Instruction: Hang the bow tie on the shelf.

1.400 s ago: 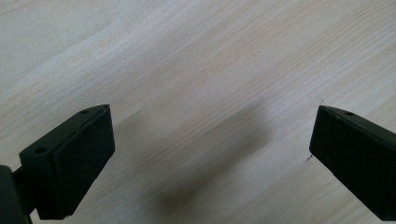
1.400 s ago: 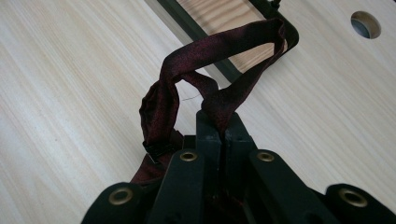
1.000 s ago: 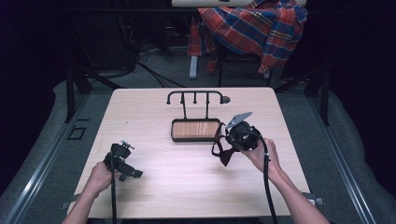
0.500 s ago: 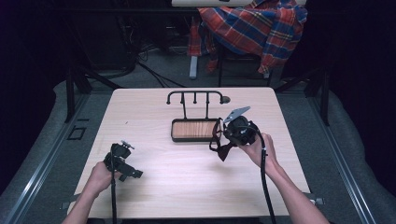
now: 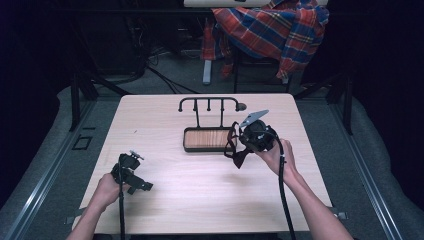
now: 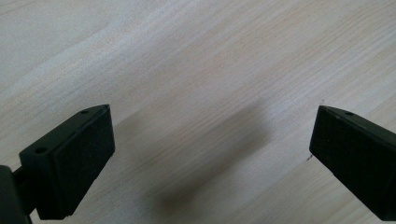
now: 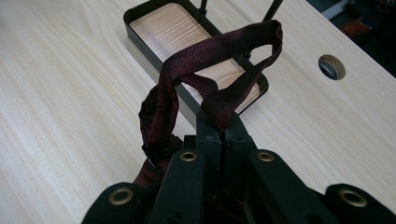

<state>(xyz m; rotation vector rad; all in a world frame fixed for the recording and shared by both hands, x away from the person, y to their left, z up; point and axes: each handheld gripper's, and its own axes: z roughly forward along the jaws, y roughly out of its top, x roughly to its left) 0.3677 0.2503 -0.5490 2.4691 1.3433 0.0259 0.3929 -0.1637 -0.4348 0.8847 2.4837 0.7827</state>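
Holding the dark red strap (image 7: 187,79), the right tongs (image 5: 248,141) edged nearer the tray (image 5: 186,141) — left unmoved.

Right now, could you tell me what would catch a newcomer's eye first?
The right tool holds a dark red strap, looped above the wooden tray of a black hook stand mid-table. The left tool hangs open over bare tabletop. A plaid cloth drapes behind the table.
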